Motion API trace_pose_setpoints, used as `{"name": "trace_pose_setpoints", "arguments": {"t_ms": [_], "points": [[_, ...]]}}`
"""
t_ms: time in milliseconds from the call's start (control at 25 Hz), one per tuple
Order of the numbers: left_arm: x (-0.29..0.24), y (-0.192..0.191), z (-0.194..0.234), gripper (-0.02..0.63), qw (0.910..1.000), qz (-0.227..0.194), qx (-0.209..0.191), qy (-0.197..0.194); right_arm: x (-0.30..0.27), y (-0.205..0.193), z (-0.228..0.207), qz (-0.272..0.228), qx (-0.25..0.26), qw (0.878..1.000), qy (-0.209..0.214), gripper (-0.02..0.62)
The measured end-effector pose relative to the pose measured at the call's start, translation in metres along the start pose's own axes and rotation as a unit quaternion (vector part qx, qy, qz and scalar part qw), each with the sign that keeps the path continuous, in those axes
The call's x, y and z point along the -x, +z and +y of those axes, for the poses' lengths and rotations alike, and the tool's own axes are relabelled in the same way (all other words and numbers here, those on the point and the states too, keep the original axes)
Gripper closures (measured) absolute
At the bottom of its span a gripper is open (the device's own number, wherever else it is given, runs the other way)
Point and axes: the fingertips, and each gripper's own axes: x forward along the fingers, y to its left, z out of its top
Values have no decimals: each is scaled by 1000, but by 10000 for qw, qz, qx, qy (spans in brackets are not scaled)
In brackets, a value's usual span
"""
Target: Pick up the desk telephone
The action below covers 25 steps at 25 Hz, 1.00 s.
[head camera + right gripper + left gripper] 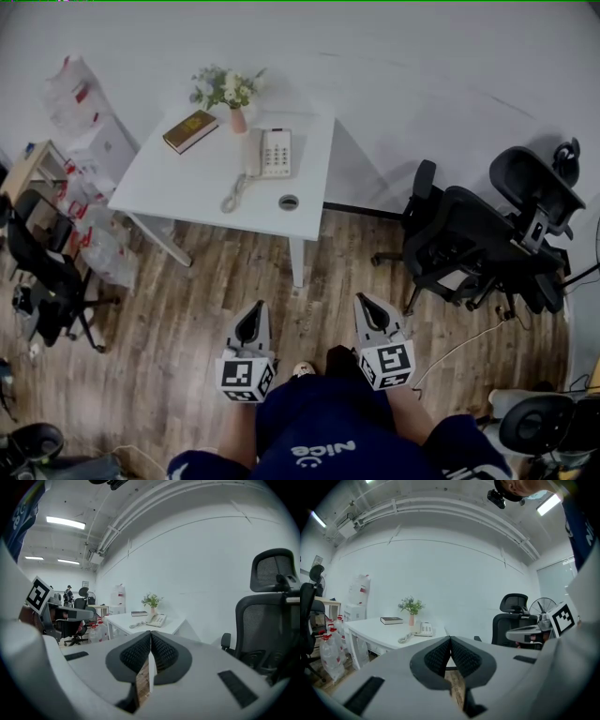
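Two side by side, left gripper (255, 311), right gripper (366, 306), pointing toward distant desk telephone (273, 153); fingers (438, 658) closed, empty

The telephone's (270, 153) keys and the book's (190, 130) cover print are too small to read, the person's hands are hidden beneath the left gripper (256, 309) and right gripper (364, 302), and the dark chair (536, 424) at lower right runs off the picture's edge.
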Motion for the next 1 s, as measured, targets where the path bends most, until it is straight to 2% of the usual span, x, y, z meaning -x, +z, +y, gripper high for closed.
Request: {"name": "trace_pose_setpoints", "arguments": {"t_ms": [320,520,720,1000], "points": [[-28,-6,2,589,9996,95,119,-255,-31,6,-14,-8,-178,9998,53,572],[-58,0,13,589,9999,101,76,-25,-76,7,-31,92,-224,9993,278,572],[-96,9,31,589,9995,82,114,274,-132,20,-43,53,-55,9978,663,572],[-154,27,50,589,9977,41,93,665,-197,31,-76,42,-152,9949,995,572]]}}
